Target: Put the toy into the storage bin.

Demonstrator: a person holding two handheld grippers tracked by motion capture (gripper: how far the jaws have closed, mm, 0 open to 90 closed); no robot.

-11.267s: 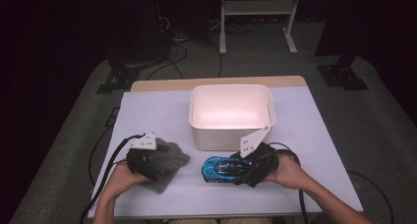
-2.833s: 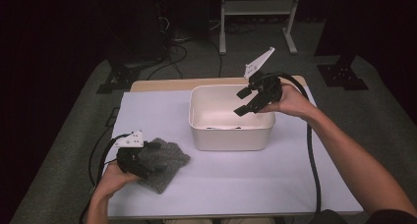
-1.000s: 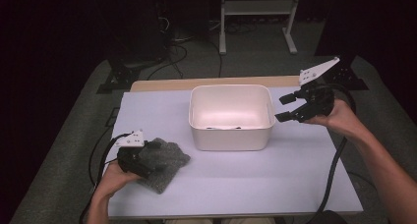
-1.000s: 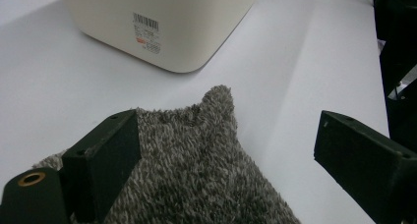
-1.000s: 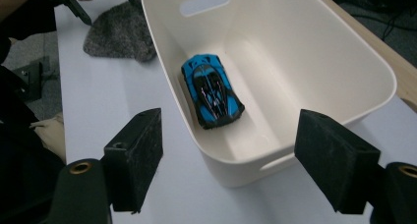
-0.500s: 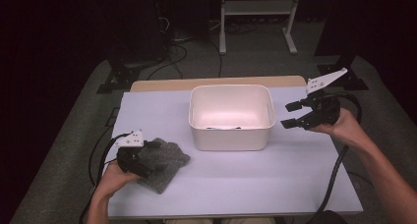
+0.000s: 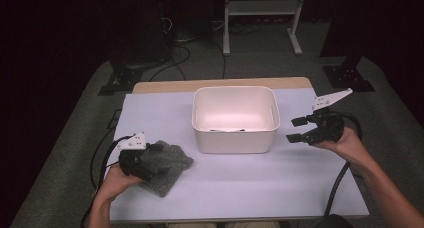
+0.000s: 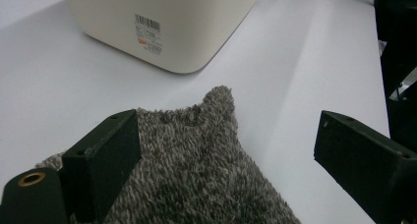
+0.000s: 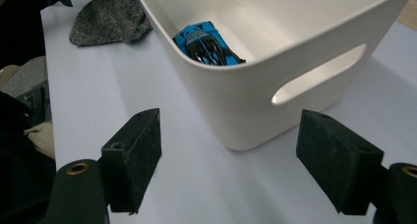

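A white plastic bin [image 7: 235, 138] stands mid-table, and a blue toy car [image 9: 206, 42] lies inside it. My right gripper [image 7: 294, 130] hovers just right of the bin, open and holding nothing. In the right gripper view its jaws [image 9: 228, 155] face the bin's handle-slot wall [image 9: 255, 101]. A grey fluffy cloth [image 7: 170, 163] lies at the front left. My left gripper [image 7: 152, 155] rests low over it, open. In the left gripper view the cloth [image 8: 206, 175] lies between and under the wide-apart jaws [image 8: 226, 140].
The table top [image 7: 280, 188] is pale, with a wooden strip [image 7: 220, 84] along its far edge. Black cables [image 7: 102, 153] hang off the left side. A white metal stand [image 7: 260, 8] rises on the dark floor behind. A barcode label [image 8: 147, 32] marks the bin's wall.
The right gripper has come down and a little nearer beside the bin's right wall, still open. Earlier it held the blue car, which now lies in the bin. The left hand stayed put.
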